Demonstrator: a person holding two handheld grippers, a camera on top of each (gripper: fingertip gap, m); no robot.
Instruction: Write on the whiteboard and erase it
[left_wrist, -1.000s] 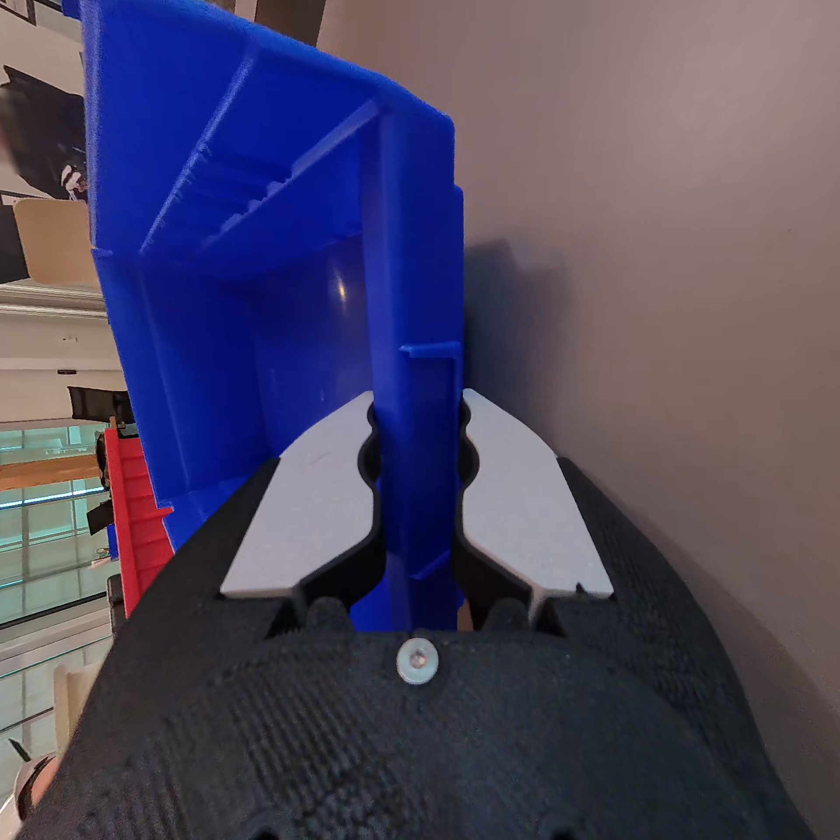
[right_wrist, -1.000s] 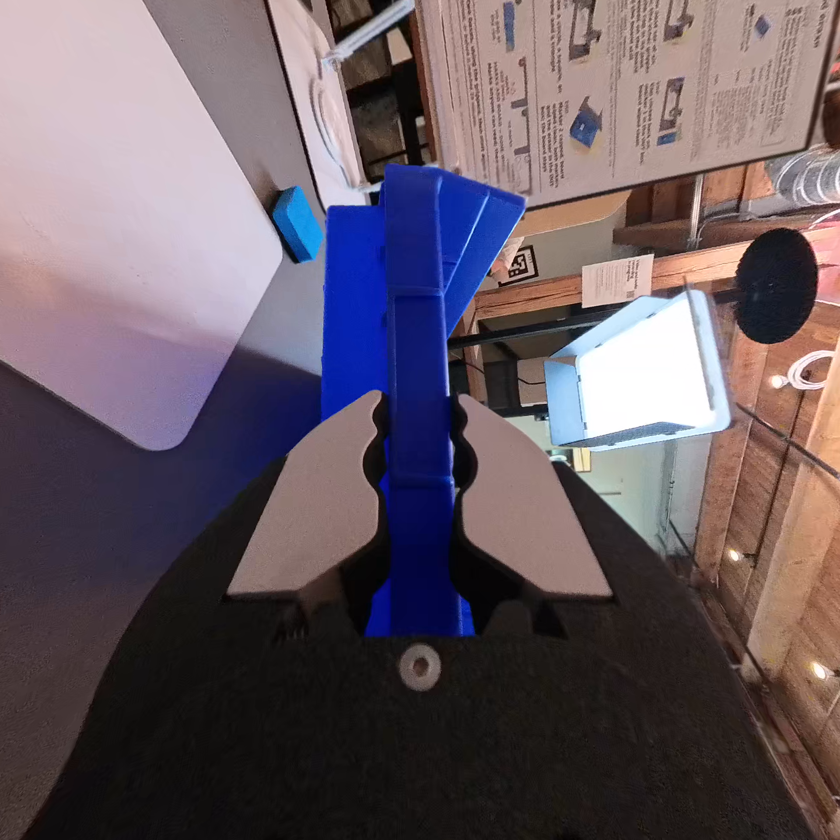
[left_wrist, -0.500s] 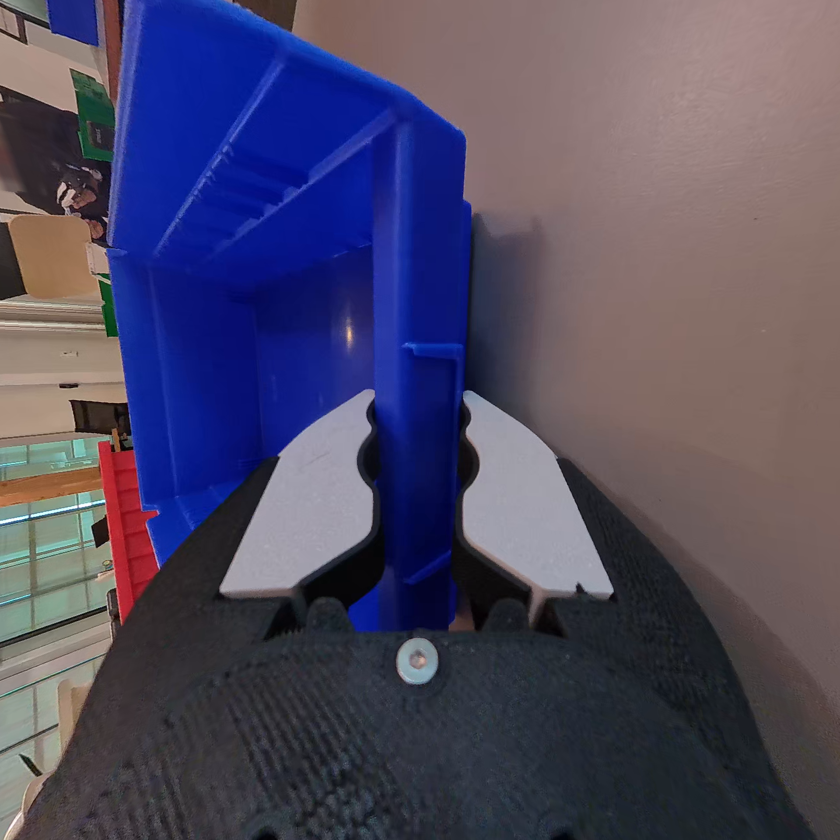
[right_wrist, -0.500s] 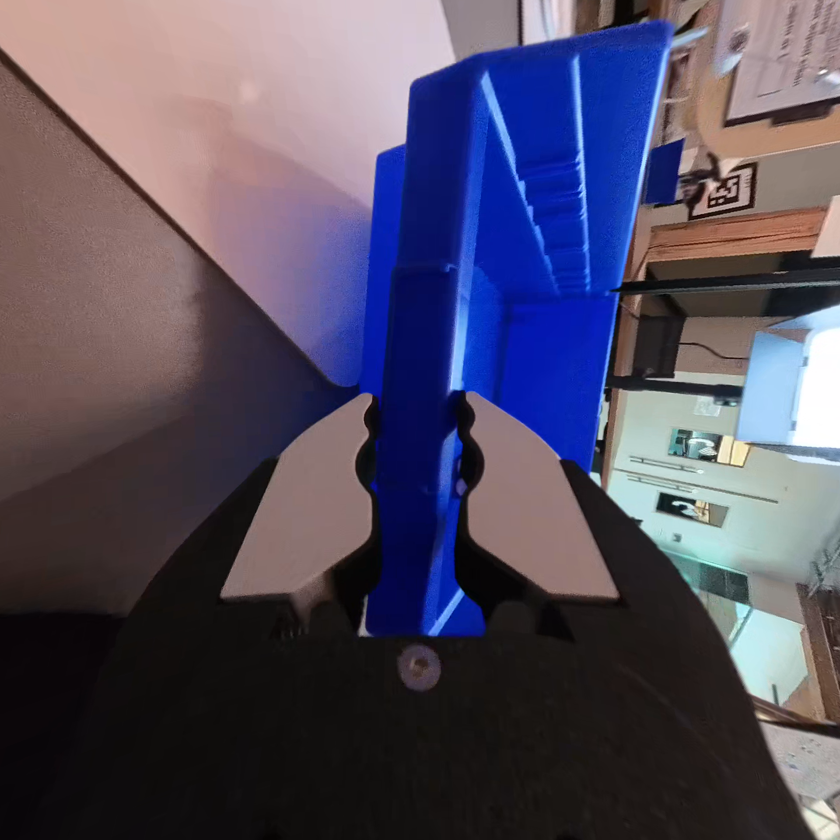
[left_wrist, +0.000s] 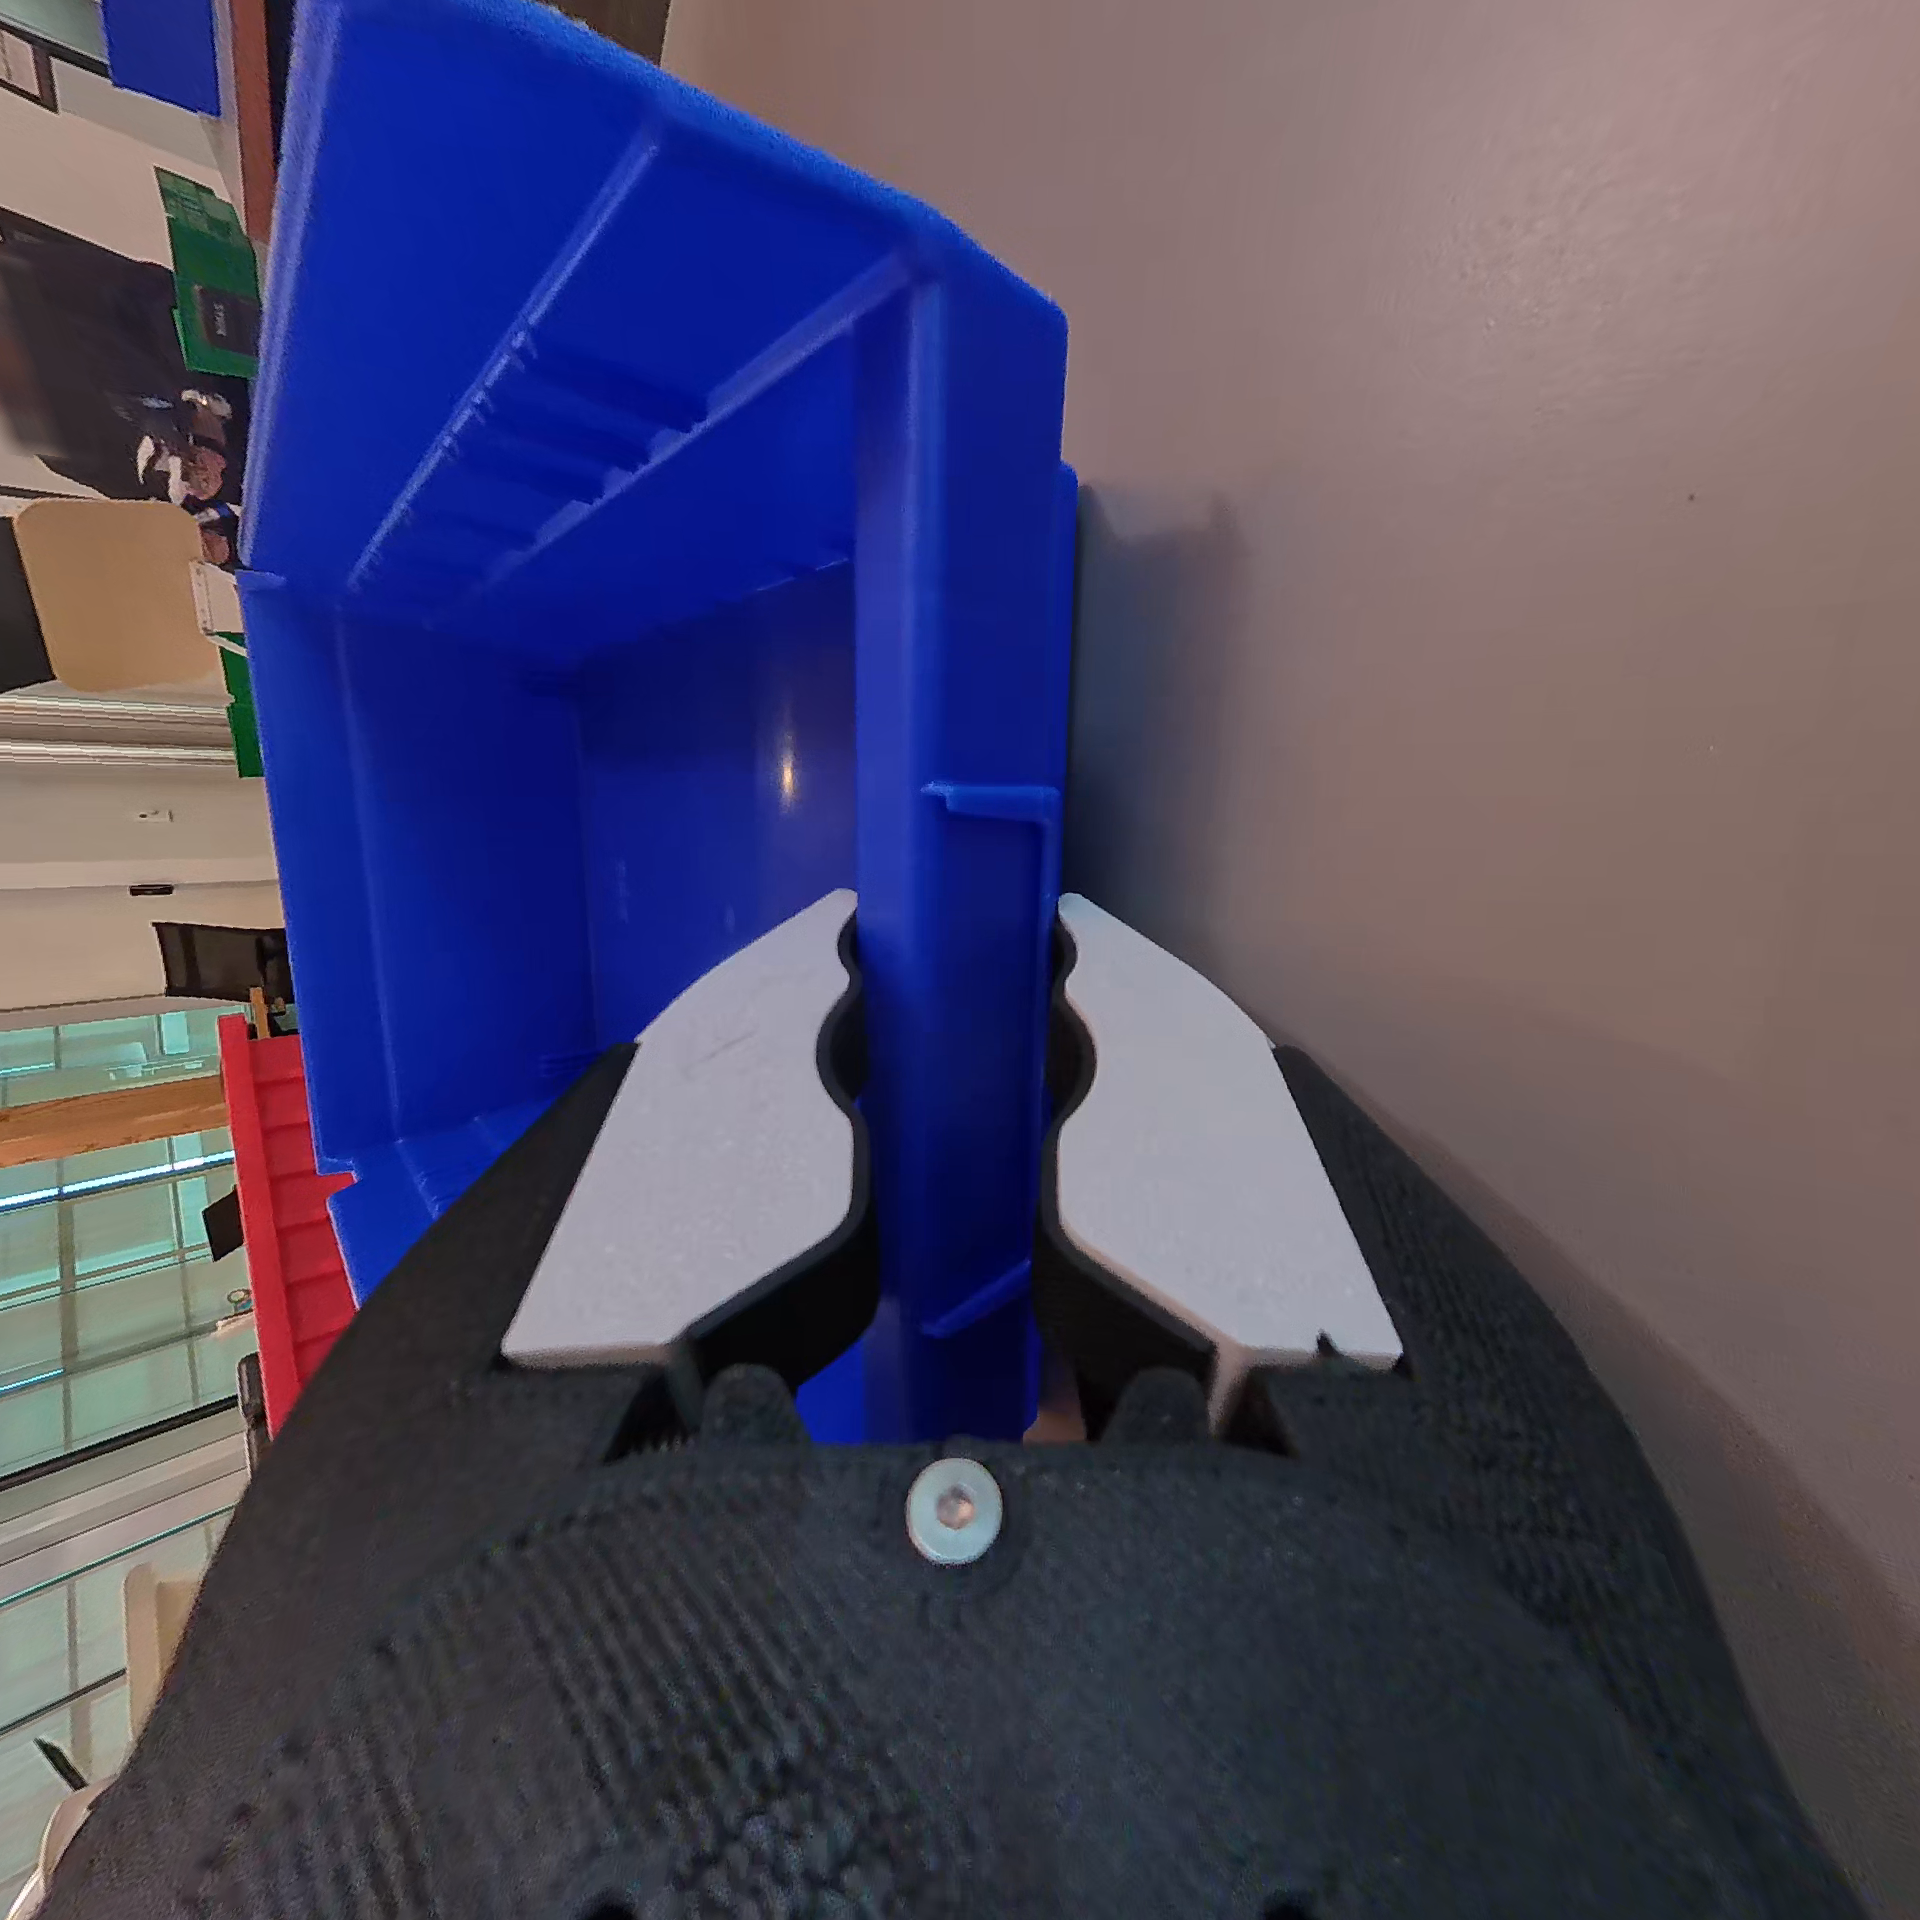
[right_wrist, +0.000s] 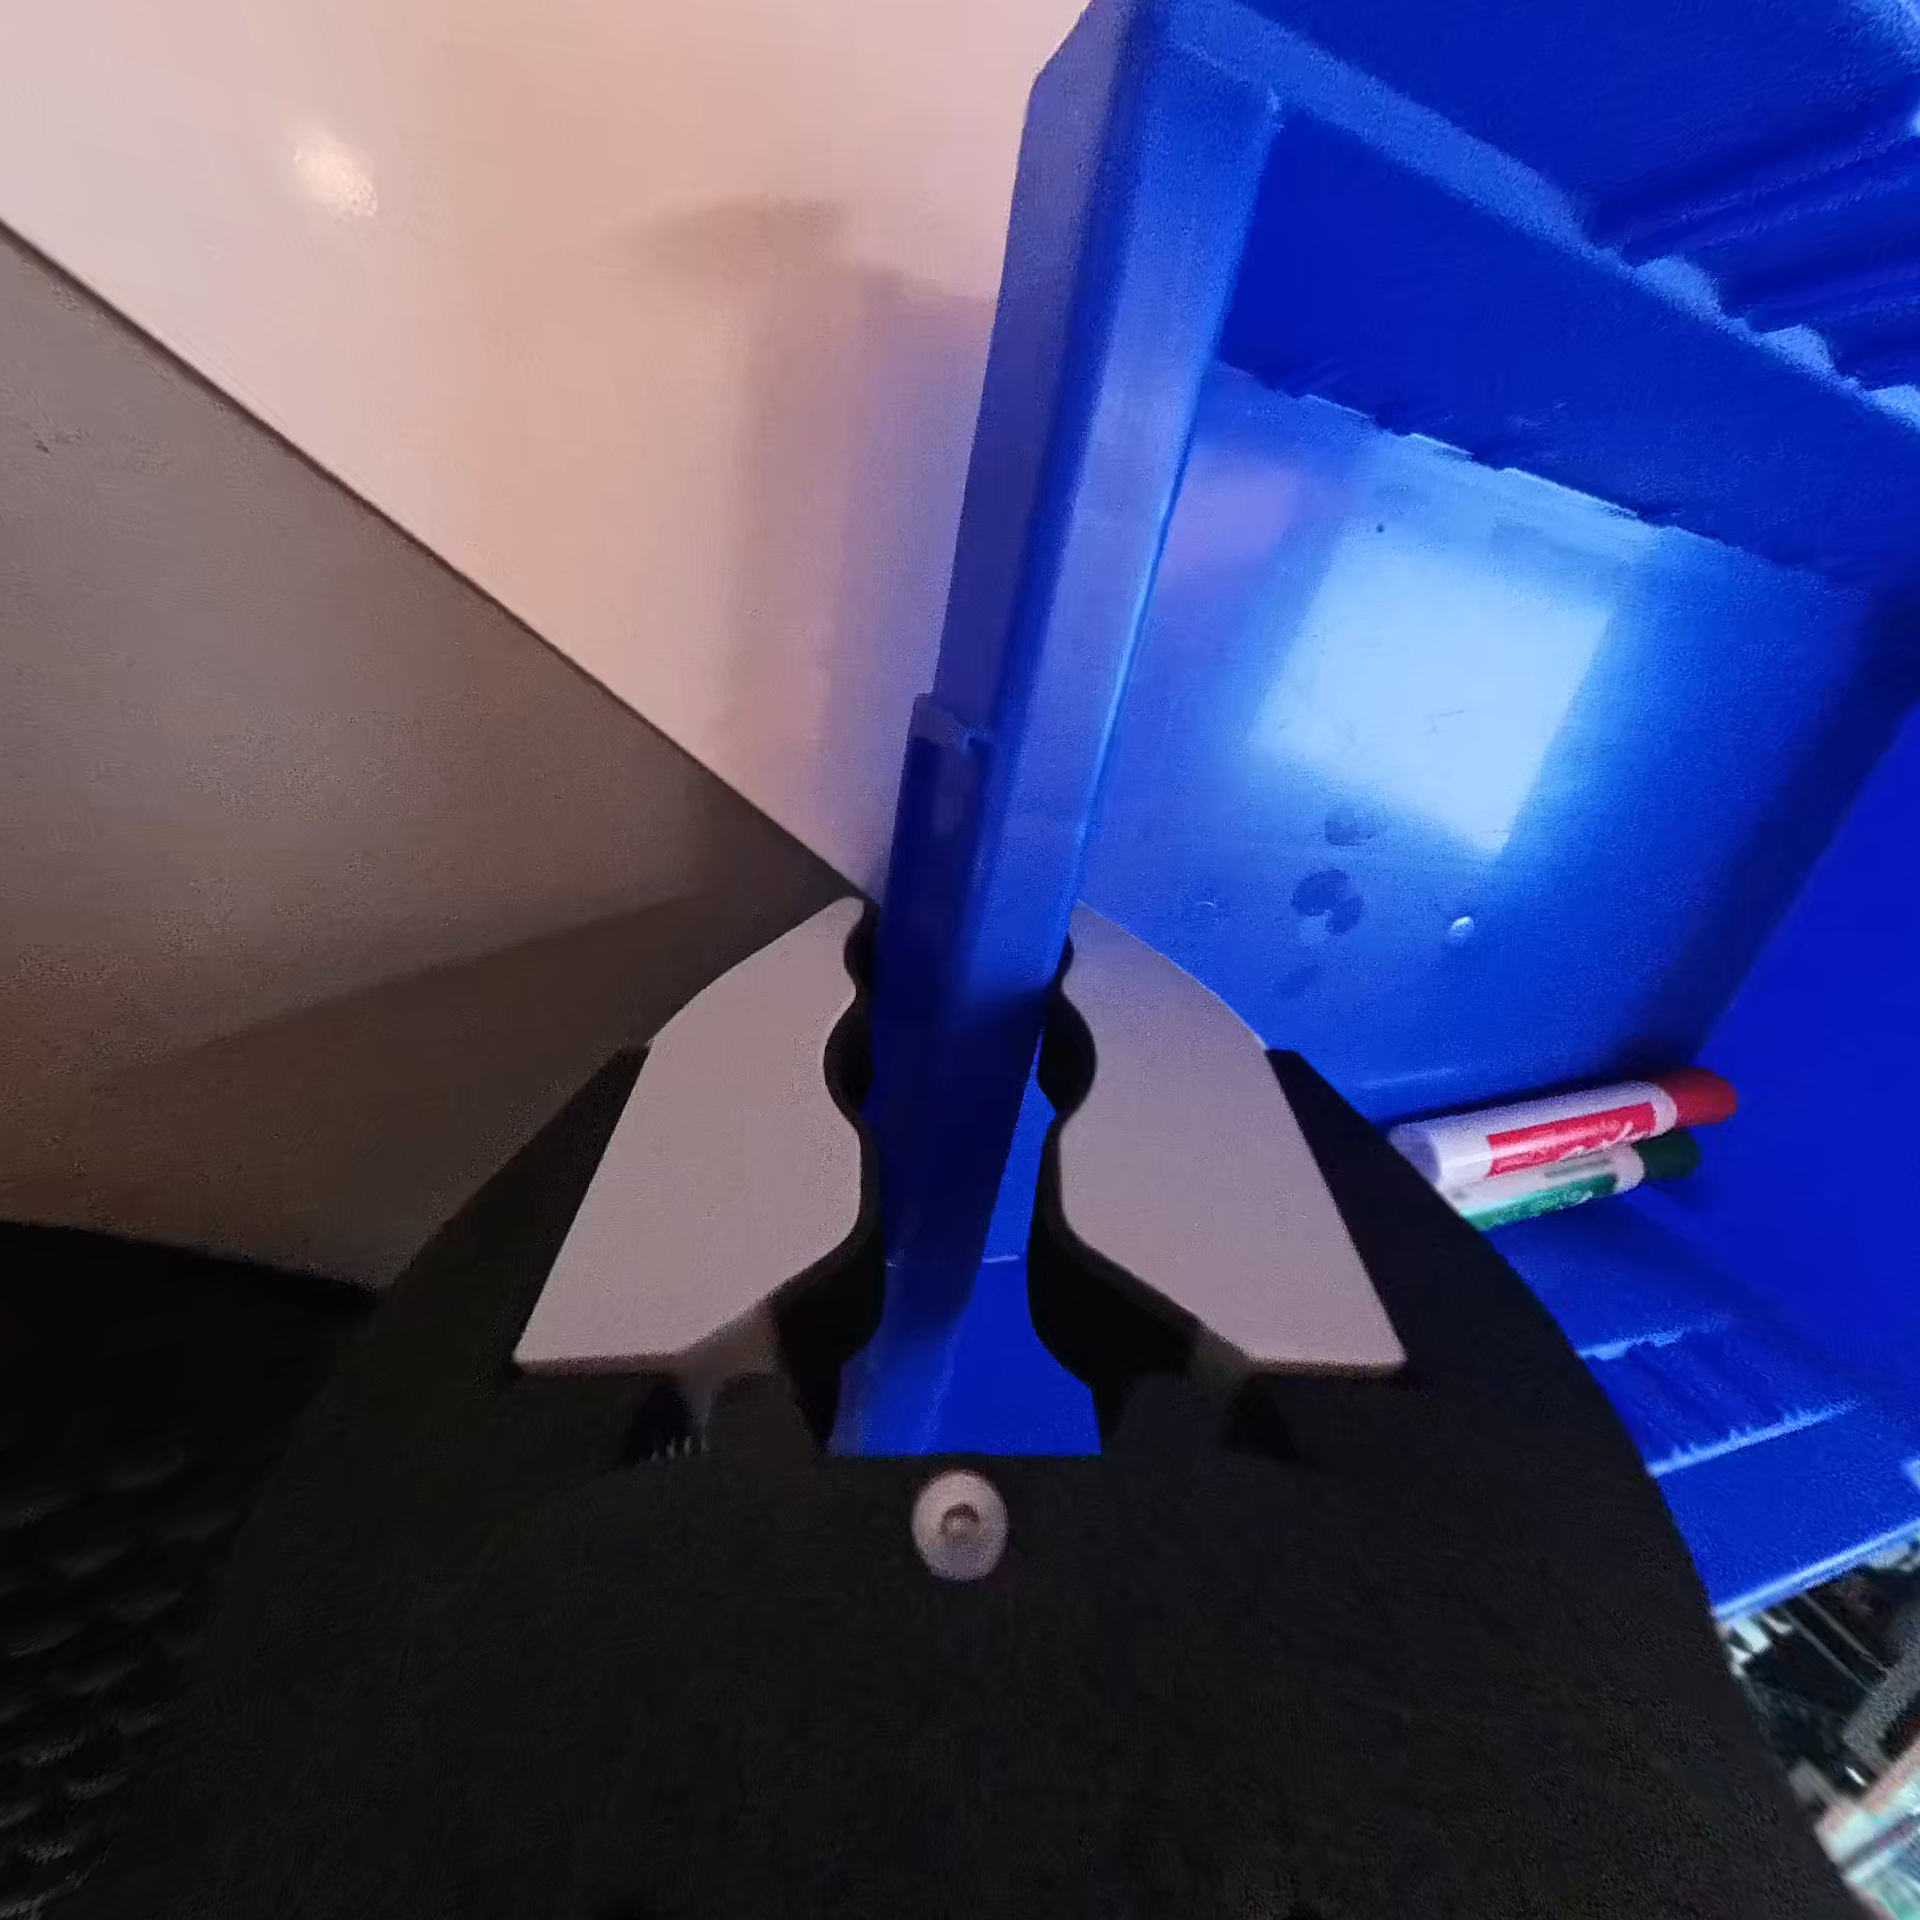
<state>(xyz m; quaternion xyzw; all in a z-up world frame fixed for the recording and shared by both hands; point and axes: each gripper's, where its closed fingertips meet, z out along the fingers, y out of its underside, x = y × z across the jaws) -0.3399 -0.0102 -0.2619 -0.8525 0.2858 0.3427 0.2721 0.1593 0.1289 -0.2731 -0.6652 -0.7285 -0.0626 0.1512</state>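
Observation:
In the left wrist view my left gripper (left_wrist: 956, 914) is shut on the side wall of a blue plastic bin (left_wrist: 956, 623), both pads pressed against the rim. The part of the bin's inside that shows is bare. In the right wrist view my right gripper (right_wrist: 966, 920) is shut on the side wall of a blue bin (right_wrist: 1049, 520). A red marker (right_wrist: 1558, 1127) and a green marker (right_wrist: 1558, 1184) lie together inside that bin, in a corner. The whiteboard (right_wrist: 520, 260) lies on the grey table (right_wrist: 260, 779) right behind the bin wall. No eraser is in view now.
A grey table surface (left_wrist: 1507, 727) fills the right side of the left wrist view. A red bin (left_wrist: 281, 1195) shows at the left edge behind the blue one. Room furniture and glass panels are far off at the left. Spacing between my two grippers at the tips: around 50 cm.
The right wrist view has swung over the whiteboard and now looks into the bin, so the two markers have come into sight. The left gripper's grip and view have barely shifted.

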